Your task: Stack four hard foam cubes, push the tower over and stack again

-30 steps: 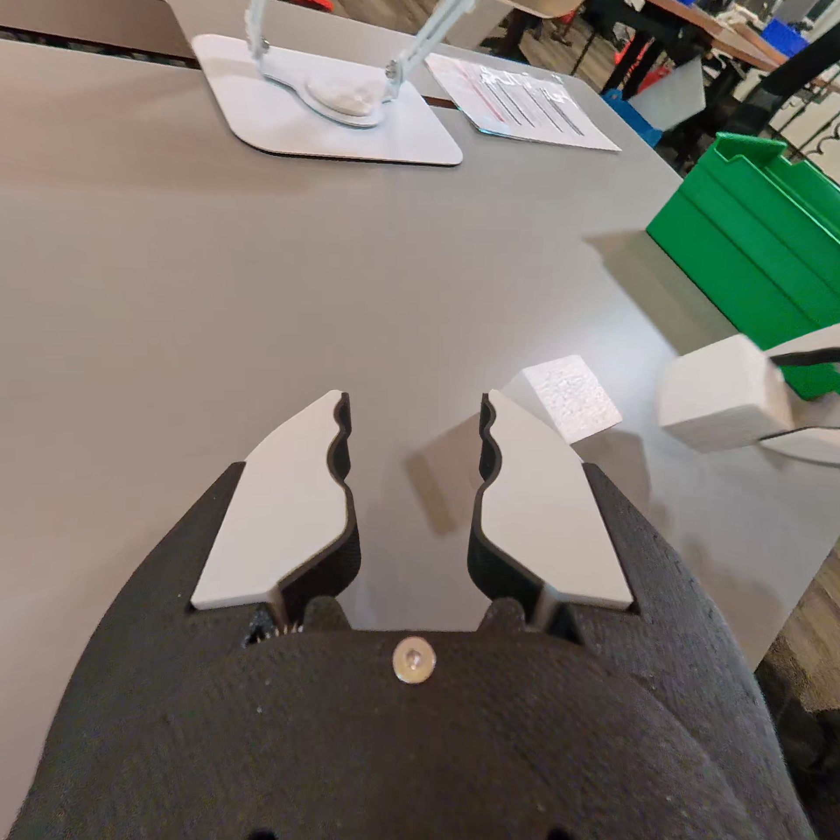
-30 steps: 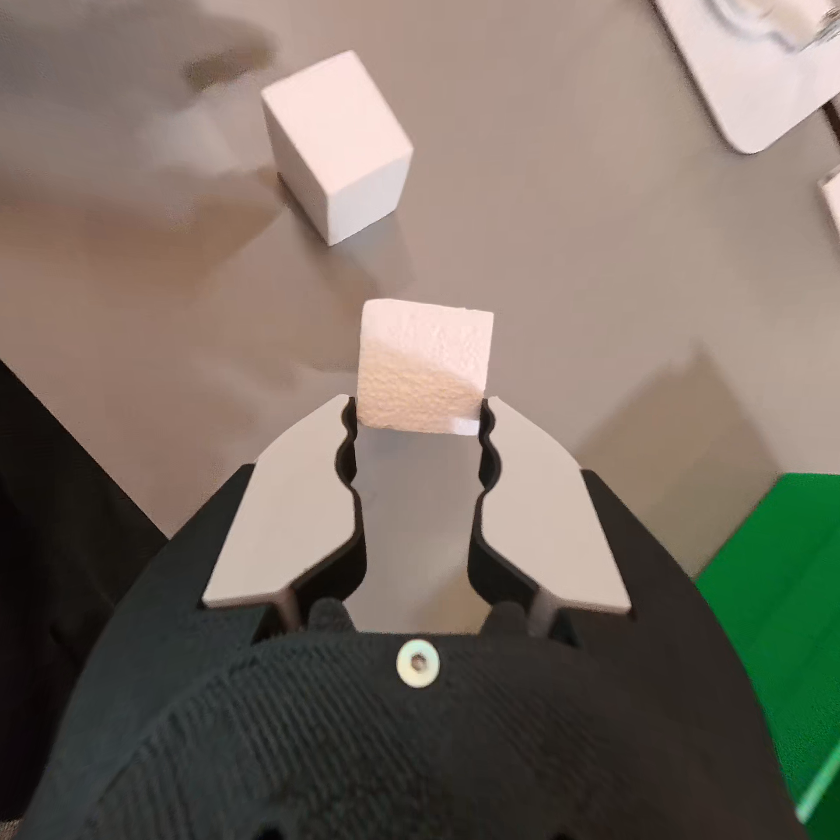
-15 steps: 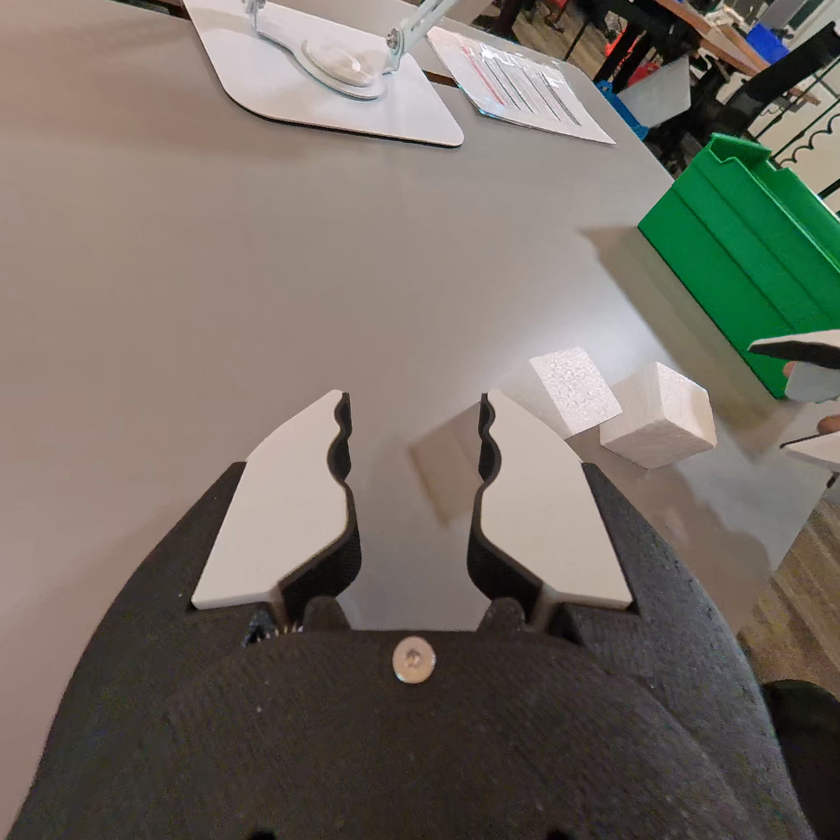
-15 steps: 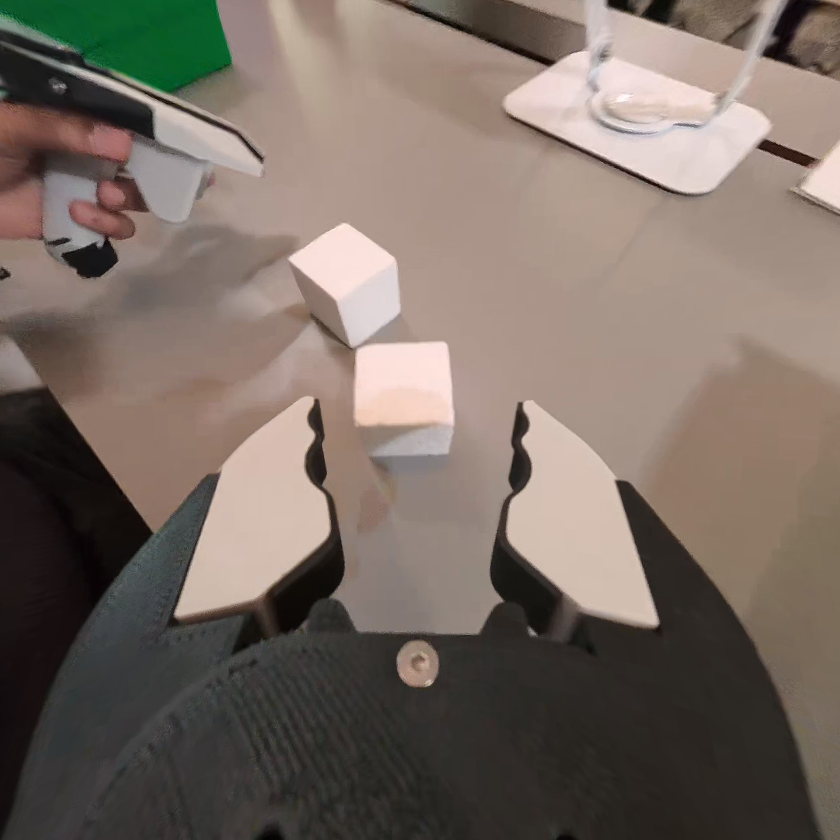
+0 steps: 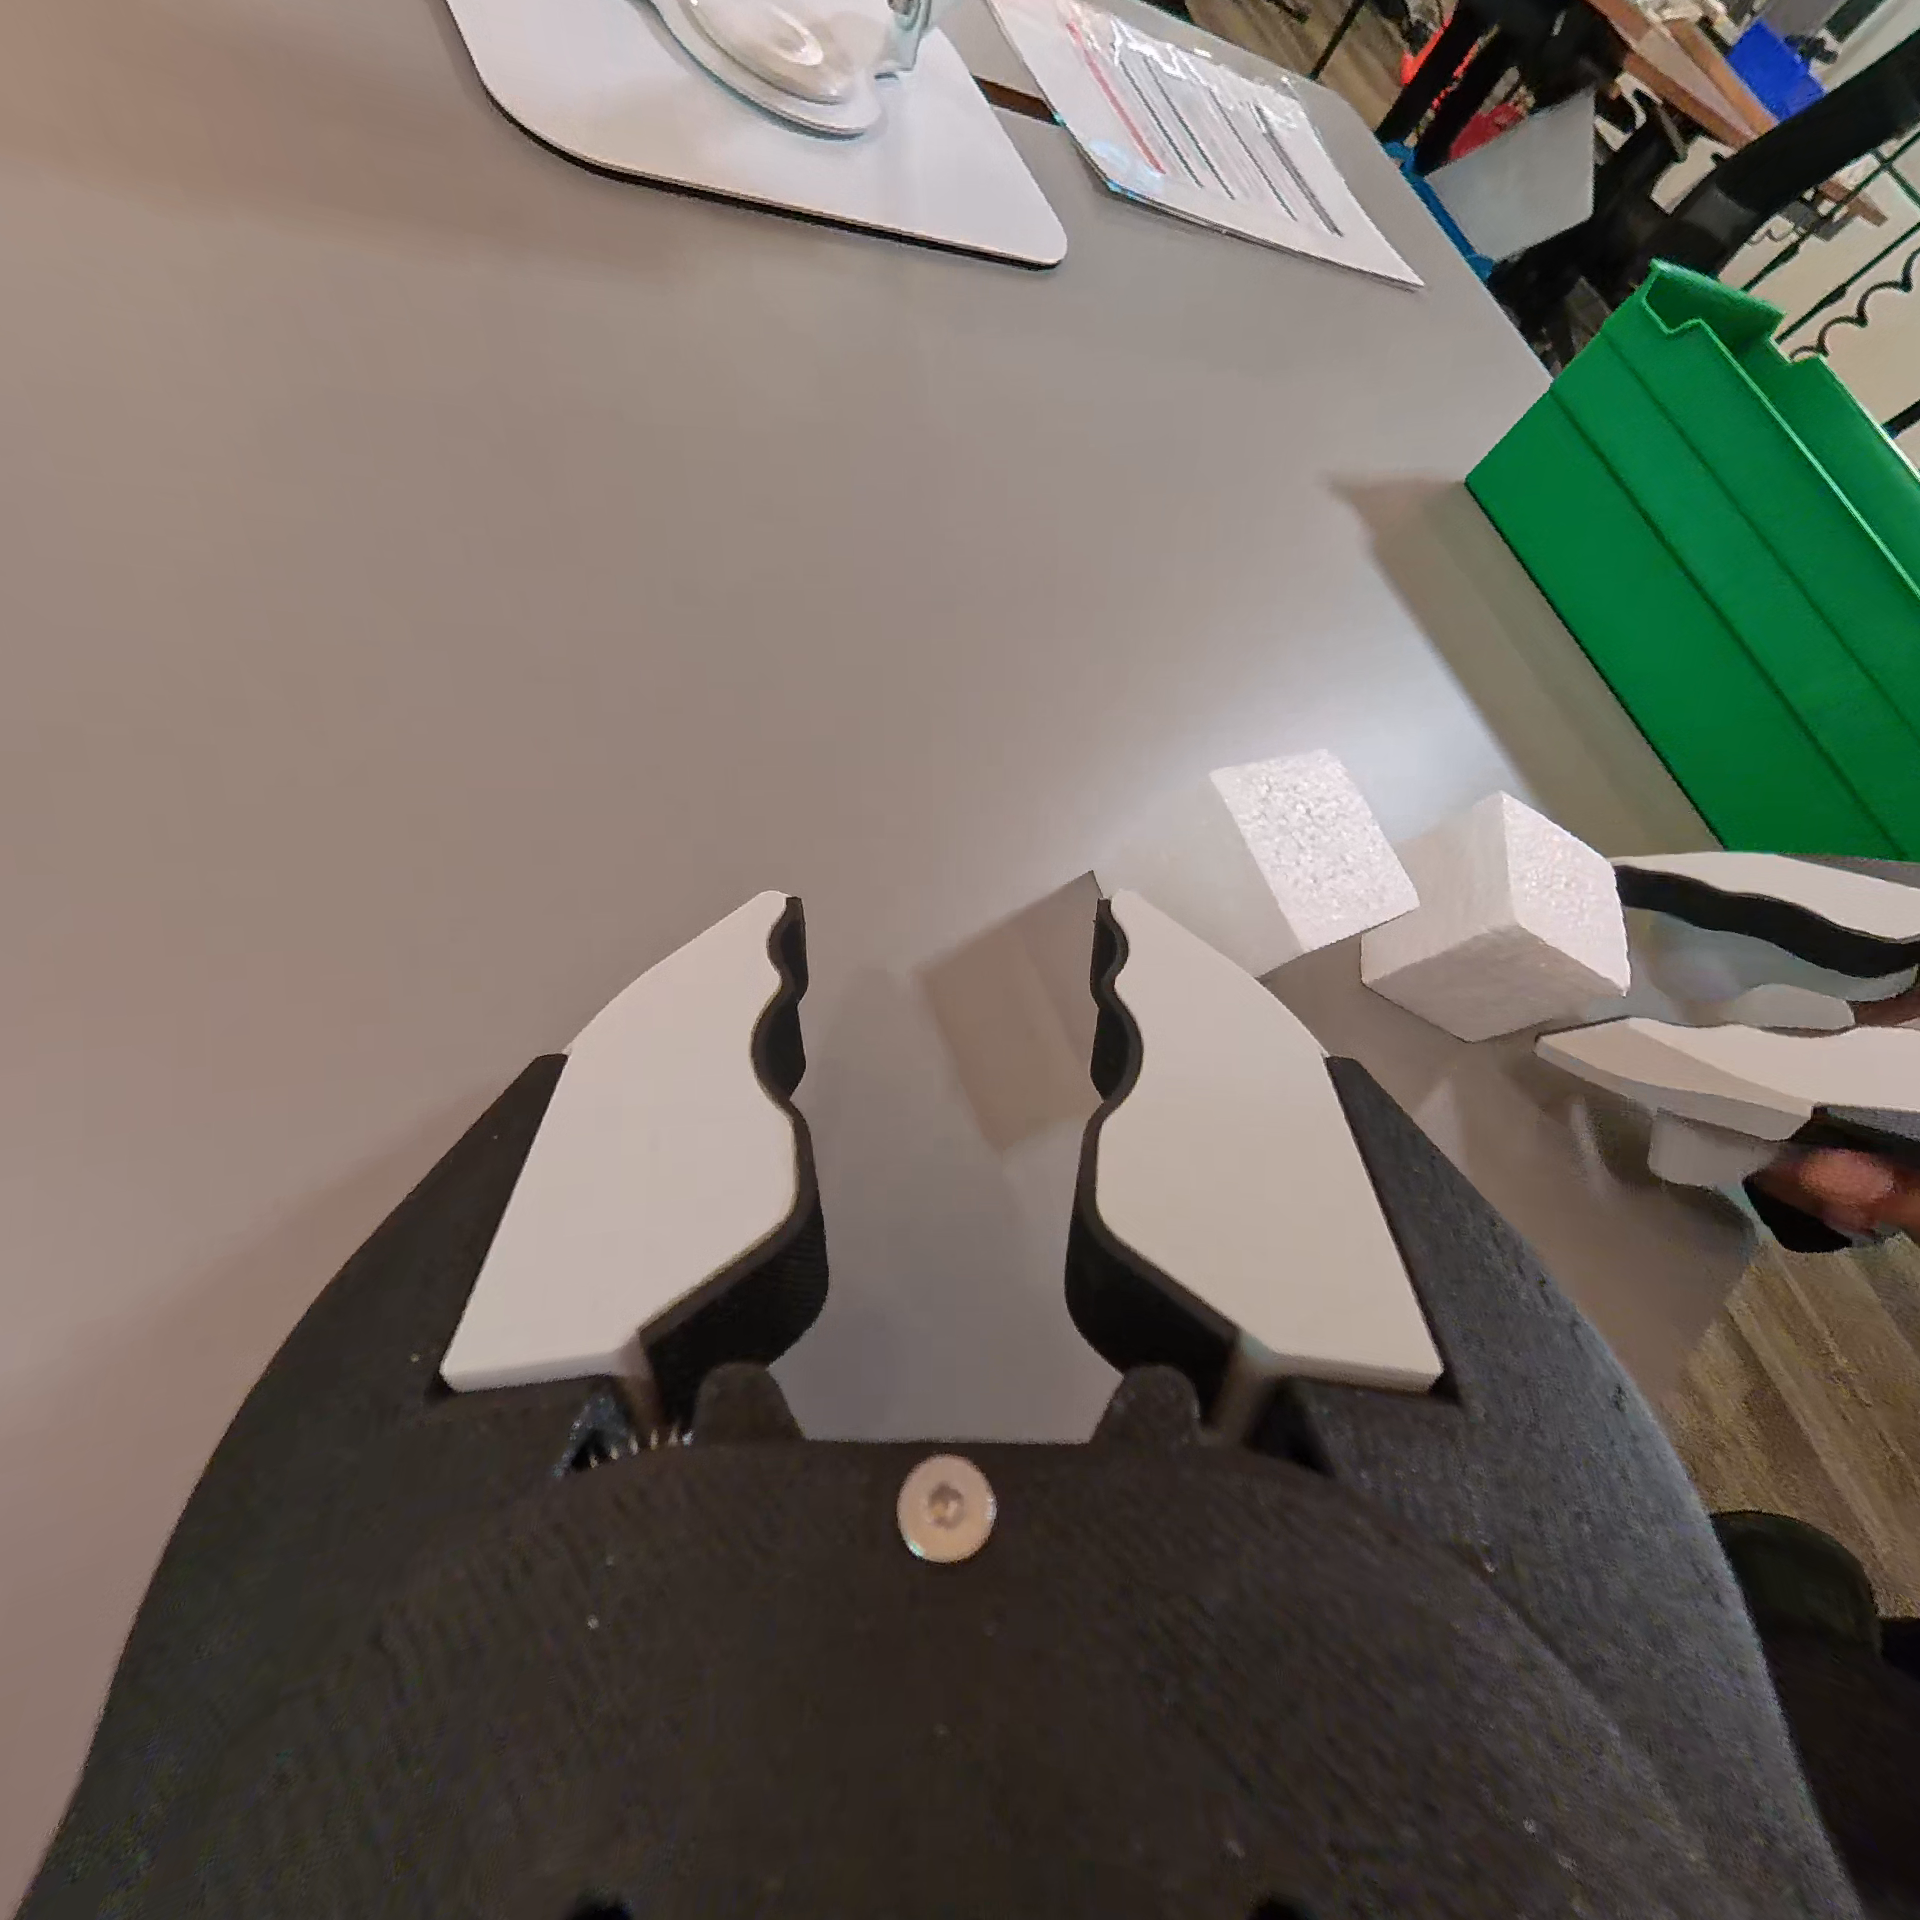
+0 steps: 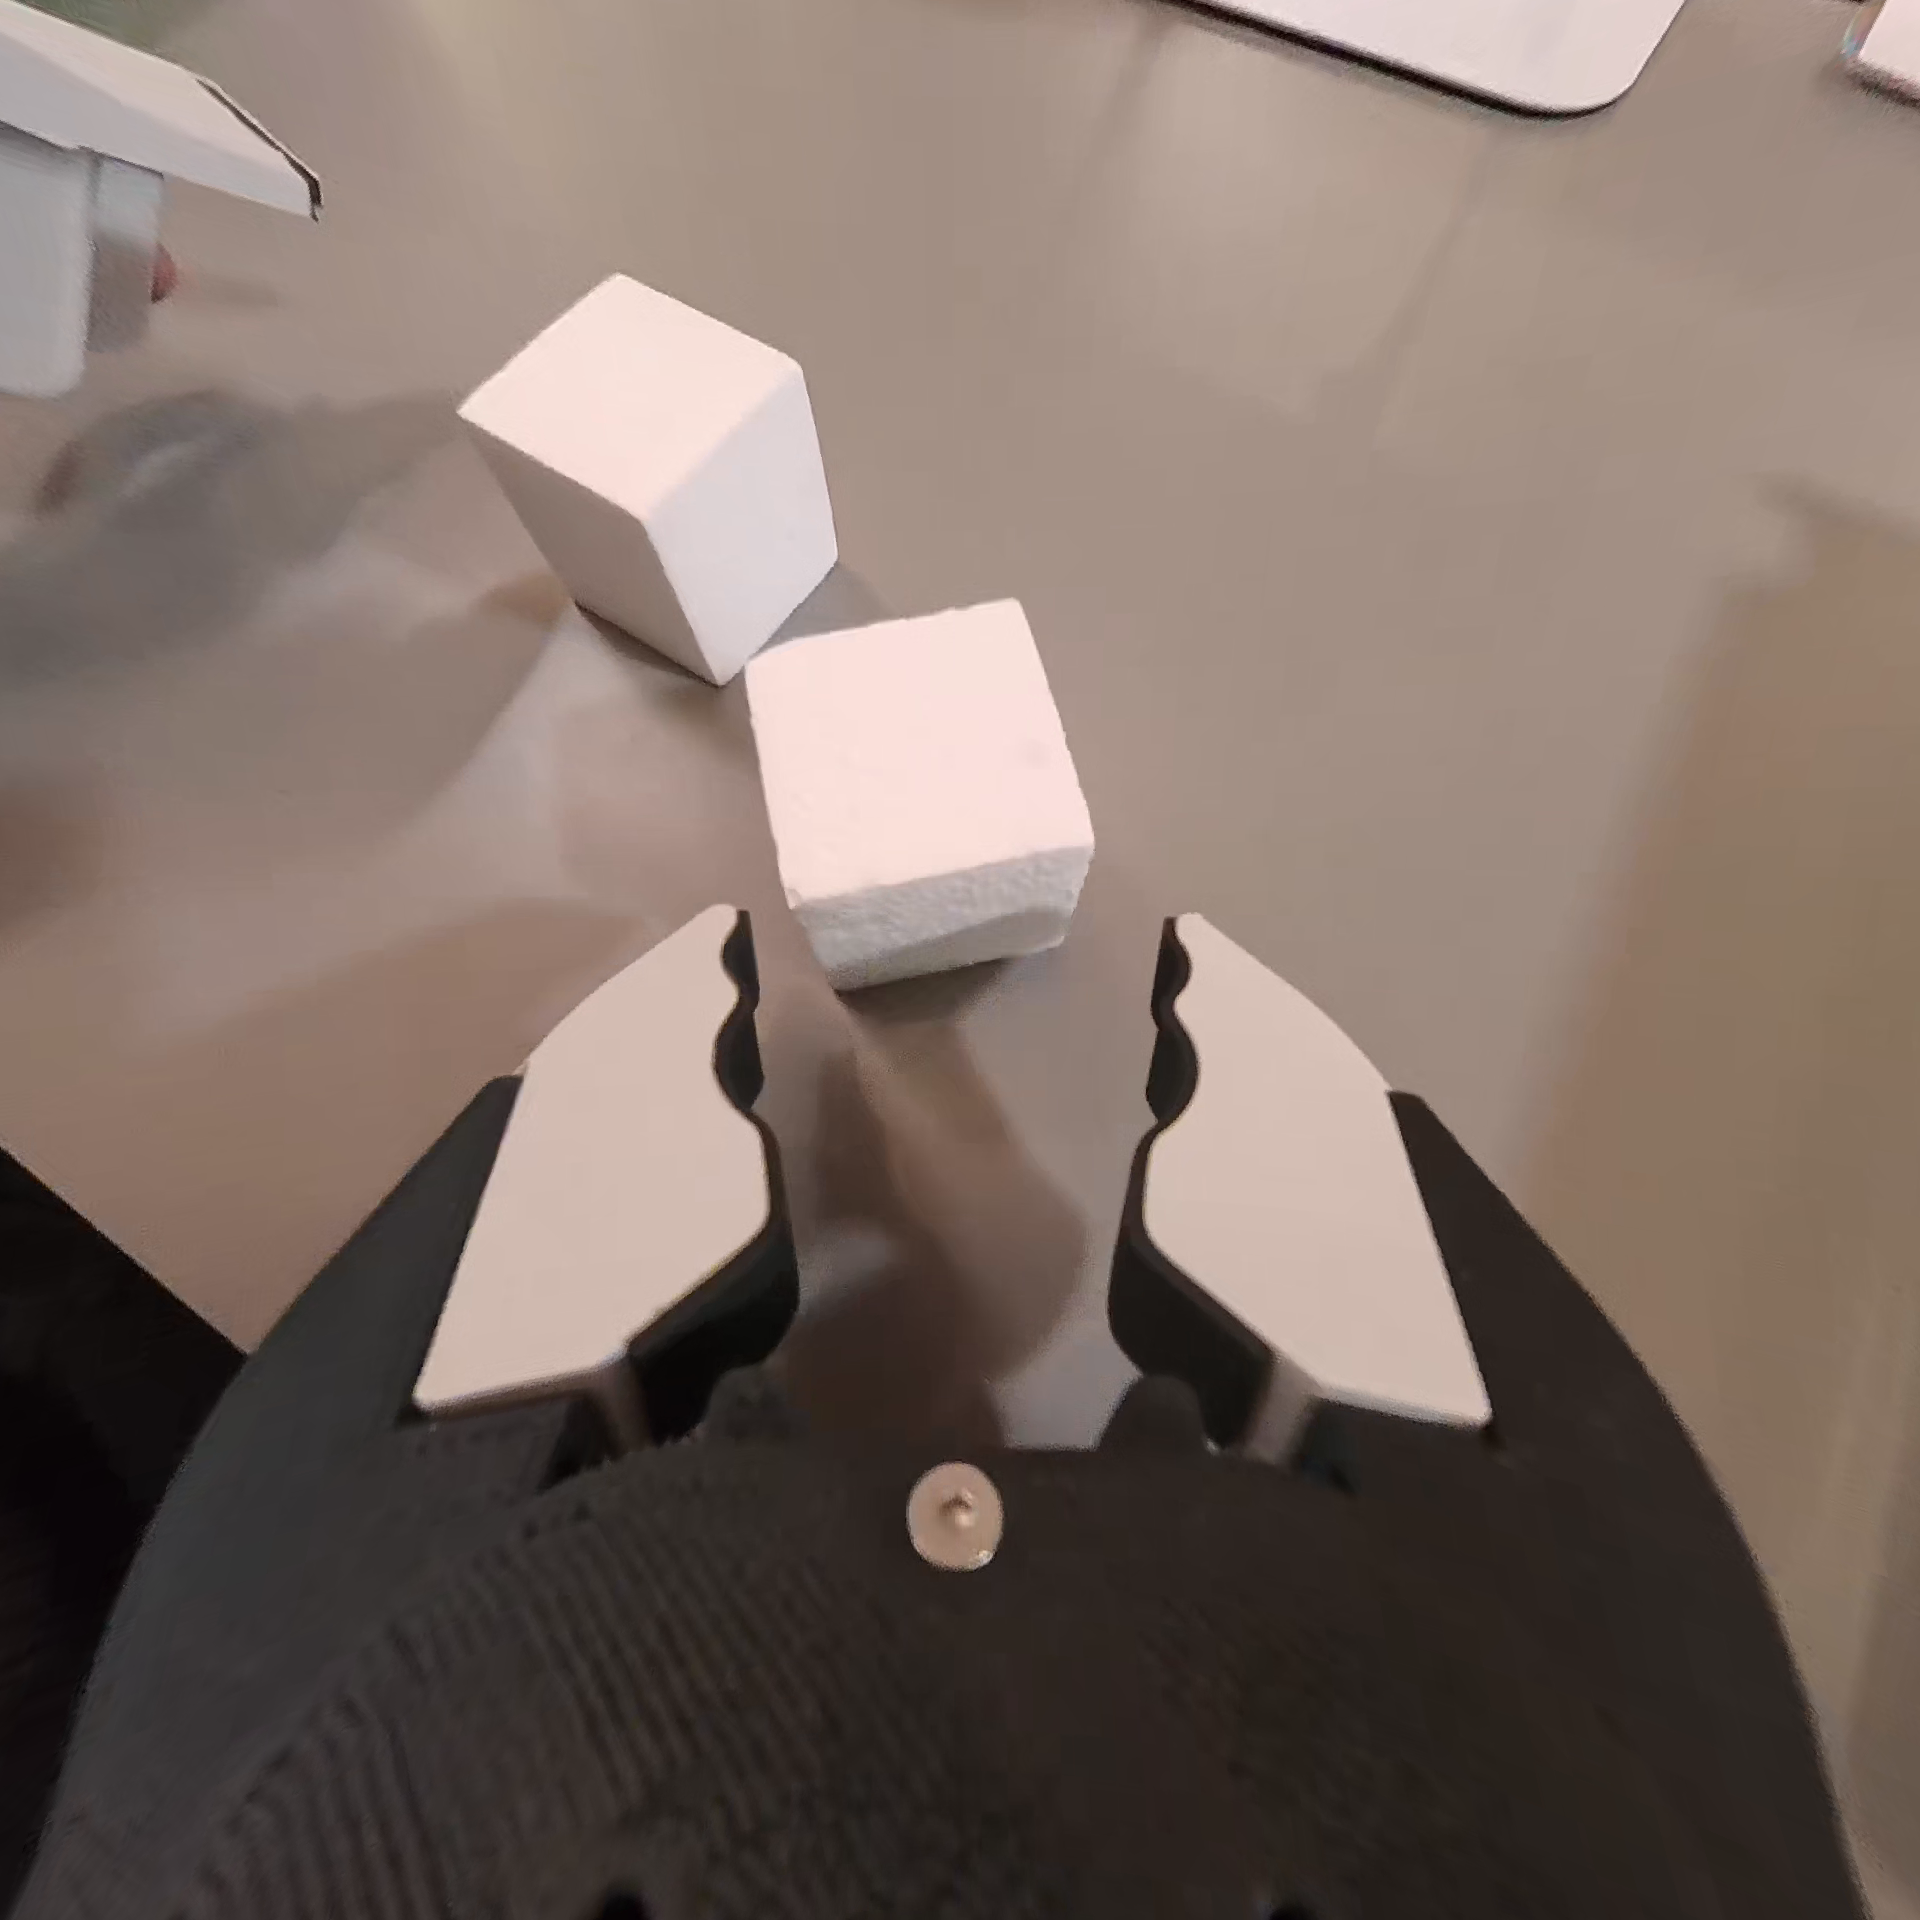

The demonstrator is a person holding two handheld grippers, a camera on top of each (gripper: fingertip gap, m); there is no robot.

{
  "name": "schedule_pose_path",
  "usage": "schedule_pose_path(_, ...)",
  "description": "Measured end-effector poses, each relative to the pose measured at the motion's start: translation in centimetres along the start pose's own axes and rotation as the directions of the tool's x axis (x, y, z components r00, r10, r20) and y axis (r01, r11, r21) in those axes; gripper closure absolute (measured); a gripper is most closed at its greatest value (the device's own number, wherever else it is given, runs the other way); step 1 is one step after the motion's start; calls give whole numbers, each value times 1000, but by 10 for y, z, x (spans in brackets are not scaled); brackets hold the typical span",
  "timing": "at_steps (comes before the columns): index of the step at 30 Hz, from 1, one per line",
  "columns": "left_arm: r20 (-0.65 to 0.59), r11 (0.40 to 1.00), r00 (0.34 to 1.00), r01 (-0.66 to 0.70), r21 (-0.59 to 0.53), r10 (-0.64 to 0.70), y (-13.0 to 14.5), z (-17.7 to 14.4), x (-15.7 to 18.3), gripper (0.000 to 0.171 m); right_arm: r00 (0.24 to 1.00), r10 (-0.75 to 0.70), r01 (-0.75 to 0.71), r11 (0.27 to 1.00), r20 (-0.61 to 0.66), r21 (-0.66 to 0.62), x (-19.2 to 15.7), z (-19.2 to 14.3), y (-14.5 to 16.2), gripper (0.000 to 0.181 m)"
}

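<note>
Two white foam cubes stand side by side on the grey table (image 5: 520,571). My right gripper (image 6: 956,925) is open, and the near cube (image 6: 914,769) sits just in front of its fingertips, its near edge between them. The far cube (image 6: 665,488) stands behind it to the left, almost touching it. My left gripper (image 5: 945,914) is open and empty, low over bare table, with both cubes to its right: the far cube (image 5: 1314,847) and the near cube (image 5: 1496,945). The right gripper (image 5: 1590,966) shows there at the right edge. A left finger (image 6: 156,125) shows top left.
A green bin (image 5: 1714,582) stands at the right behind the cubes. A white mat (image 5: 779,135) with a glass base on it and a laminated sheet (image 5: 1216,135) lie at the far side. The table's edge runs close to the right gripper.
My right gripper, shut on a foam cube a second ago, set it on the table beside the other cube and opened. It now sits close behind that cube. The left gripper stays open.
</note>
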State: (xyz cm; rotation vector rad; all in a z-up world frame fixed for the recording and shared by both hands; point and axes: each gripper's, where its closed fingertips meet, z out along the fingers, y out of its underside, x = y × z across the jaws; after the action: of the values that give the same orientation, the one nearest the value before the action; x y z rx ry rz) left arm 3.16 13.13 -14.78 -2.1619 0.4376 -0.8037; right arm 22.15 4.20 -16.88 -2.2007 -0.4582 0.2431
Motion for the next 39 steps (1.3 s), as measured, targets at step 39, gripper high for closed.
schedule_pose_path(39, -9, 999, 999, 31, -16, -31, 3, -2, -2, 120, 962, -155, 159, 987, 225, -1, 0, -20, 10, 105)
